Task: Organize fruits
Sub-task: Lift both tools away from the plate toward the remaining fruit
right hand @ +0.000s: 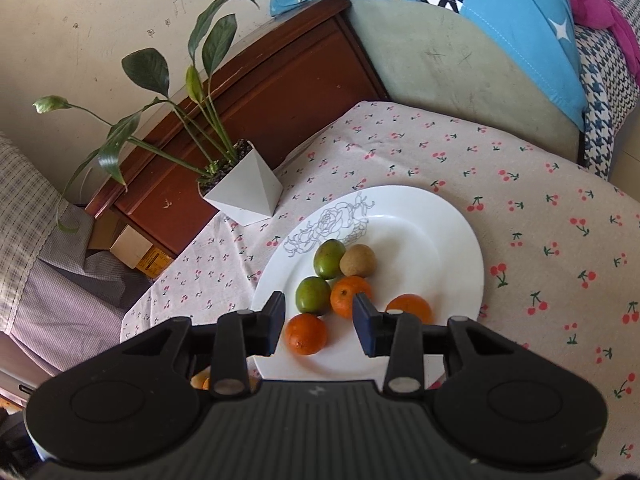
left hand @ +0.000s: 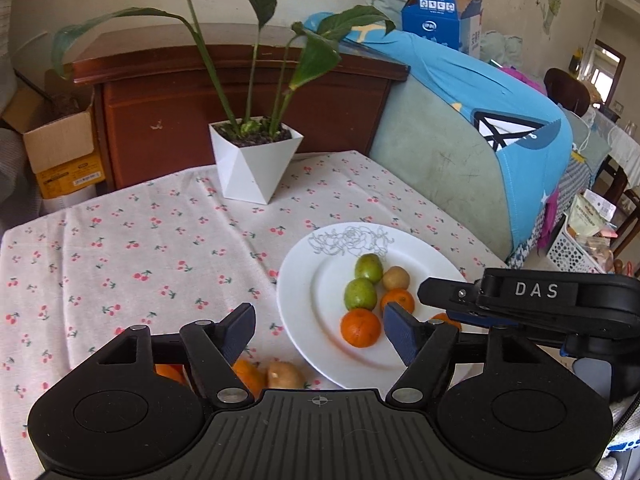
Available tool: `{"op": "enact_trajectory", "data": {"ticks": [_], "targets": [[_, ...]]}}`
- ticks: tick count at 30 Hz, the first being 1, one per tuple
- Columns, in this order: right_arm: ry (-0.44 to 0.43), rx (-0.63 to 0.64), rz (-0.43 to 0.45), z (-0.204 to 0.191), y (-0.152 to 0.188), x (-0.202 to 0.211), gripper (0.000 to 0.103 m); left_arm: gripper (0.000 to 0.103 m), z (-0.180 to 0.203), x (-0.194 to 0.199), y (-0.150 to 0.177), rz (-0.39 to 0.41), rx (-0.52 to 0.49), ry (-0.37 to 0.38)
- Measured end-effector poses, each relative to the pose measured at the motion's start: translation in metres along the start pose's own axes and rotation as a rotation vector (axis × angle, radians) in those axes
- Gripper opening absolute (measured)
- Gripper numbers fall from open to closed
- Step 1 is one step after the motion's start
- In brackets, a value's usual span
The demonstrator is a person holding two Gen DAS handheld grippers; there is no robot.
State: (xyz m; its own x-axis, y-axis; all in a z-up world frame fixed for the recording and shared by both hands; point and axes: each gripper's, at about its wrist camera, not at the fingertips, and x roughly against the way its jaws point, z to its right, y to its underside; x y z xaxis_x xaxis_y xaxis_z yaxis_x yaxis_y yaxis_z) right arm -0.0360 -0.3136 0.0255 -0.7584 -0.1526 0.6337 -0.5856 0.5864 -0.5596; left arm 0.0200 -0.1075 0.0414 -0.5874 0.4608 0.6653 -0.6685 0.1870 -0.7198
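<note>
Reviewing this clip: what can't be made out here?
- Loose fruit off the plate: left wrist view, partly behind the left claw; count unclear.
- Third orange: right wrist view, part-covered by a right claw finger.
- Blue box print: too small.

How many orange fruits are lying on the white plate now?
3 on the white plate: one nearest the right gripper at, one in the cluster's middle, one to the right. More orange fruit lies off the plate, partly hidden.
</note>
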Motion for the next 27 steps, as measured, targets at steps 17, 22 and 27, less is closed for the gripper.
{"op": "enact_trajectory", "data": {"ticks": [17, 22, 27], "targets": [[-0.134, 0.218, -0.061, -0.041, 0.029, -0.01, 0.039, 0.072, -0.068, 0.031, 0.007, 0.005, 0.125, -0.113], [-0.152, 0.295, -0.084, -0.052, 0.038, -0.014, 0.039, 0.072, -0.079, 0.029, 0.014, -0.013, 0.146, -0.135], [-0.146, 0.366, -0.104, -0.06, 0.051, -0.024, 0.036, 0.071, -0.086, 0.022, 0.023, -0.047, 0.168, -0.166]]}}
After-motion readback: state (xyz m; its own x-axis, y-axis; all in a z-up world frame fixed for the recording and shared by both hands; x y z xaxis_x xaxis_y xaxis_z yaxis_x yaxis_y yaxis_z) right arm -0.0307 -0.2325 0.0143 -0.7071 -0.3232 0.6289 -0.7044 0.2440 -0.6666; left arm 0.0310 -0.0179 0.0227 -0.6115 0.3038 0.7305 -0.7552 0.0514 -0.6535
